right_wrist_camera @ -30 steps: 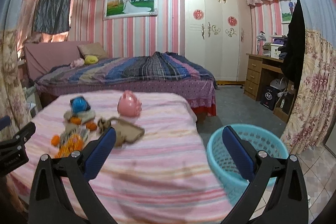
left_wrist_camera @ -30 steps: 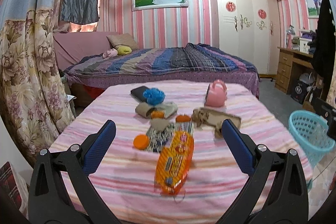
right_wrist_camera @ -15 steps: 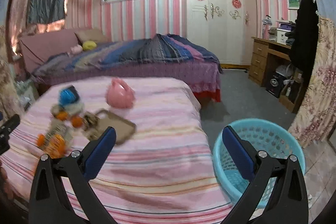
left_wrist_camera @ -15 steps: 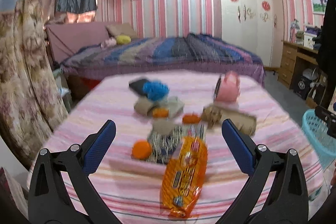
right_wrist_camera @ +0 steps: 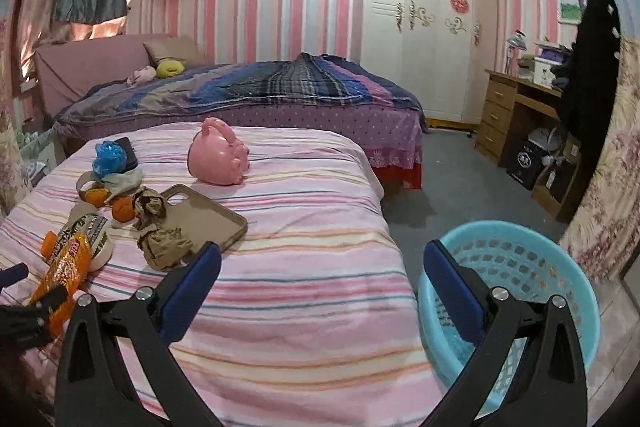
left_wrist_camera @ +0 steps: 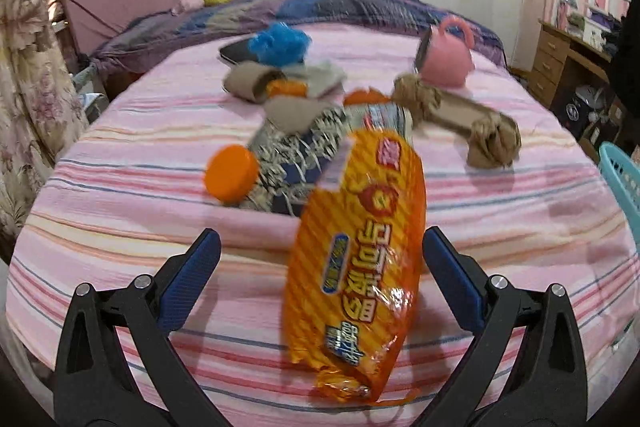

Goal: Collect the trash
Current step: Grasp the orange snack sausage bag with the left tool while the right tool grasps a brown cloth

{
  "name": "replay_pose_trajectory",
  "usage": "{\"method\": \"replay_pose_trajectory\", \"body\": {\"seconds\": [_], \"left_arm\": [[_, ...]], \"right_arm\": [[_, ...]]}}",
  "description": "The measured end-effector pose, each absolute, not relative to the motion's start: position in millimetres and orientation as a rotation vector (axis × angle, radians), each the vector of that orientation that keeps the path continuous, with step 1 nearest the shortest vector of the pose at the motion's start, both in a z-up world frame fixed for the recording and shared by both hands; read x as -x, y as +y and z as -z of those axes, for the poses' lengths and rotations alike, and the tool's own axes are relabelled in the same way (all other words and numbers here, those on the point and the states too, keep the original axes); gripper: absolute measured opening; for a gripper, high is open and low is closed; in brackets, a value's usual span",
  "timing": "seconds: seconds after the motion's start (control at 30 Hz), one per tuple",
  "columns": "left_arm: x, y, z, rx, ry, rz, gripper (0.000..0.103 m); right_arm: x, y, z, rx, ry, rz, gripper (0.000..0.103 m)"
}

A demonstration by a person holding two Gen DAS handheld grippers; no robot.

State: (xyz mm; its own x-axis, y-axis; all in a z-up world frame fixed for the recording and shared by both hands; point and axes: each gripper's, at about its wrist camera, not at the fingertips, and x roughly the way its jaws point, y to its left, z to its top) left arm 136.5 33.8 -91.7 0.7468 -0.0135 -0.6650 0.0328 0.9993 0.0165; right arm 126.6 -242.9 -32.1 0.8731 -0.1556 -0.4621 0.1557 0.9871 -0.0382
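An orange snack wrapper (left_wrist_camera: pixel 360 259) lies on the pink striped bedspread (left_wrist_camera: pixel 120 211), between the open jaws of my left gripper (left_wrist_camera: pixel 320 279), which does not touch it. Behind it lie a patterned wrapper (left_wrist_camera: pixel 296 155), an orange cap (left_wrist_camera: pixel 231 174), crumpled brown paper (left_wrist_camera: pixel 492 143), cardboard tubes (left_wrist_camera: pixel 248 83) and a blue plastic wad (left_wrist_camera: pixel 280 43). My right gripper (right_wrist_camera: pixel 320 283) is open and empty over the bed's right edge, beside the blue basket (right_wrist_camera: pixel 520 267). The wrapper also shows in the right wrist view (right_wrist_camera: pixel 64 267).
A pink piggy bank (right_wrist_camera: pixel 218 155) and a brown phone case (right_wrist_camera: pixel 200 215) lie on the bedspread. A second bed (right_wrist_camera: pixel 260 95) stands behind. A wooden desk (right_wrist_camera: pixel 516 111) and floral curtain (right_wrist_camera: pixel 608 163) are at the right. Grey floor lies between.
My left gripper has moved forward and down toward the orange wrapper, which now lies between its jaws. My right gripper has shifted slightly; both stay open.
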Motion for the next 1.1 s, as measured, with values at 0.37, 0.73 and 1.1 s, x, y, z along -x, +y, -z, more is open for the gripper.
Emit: {"method": "replay_pose_trajectory", "body": {"seconds": [0.37, 0.73, 1.1], "left_arm": [[-139, 30, 93, -0.045, 0.803, 0.165, 0.041], [-132, 44, 54, -0.013, 0.725, 0.156, 0.027], [-159, 80, 47, -0.005, 0.663, -0.071, 0.027]], "right_arm": [[-152, -227, 49, -0.024, 0.551, 0.089, 0.099], [-162, -178, 66, 0.042, 0.591, -0.019, 0.098], [-200, -130, 86, 0.078, 0.715, -0.131, 0.074]]}}
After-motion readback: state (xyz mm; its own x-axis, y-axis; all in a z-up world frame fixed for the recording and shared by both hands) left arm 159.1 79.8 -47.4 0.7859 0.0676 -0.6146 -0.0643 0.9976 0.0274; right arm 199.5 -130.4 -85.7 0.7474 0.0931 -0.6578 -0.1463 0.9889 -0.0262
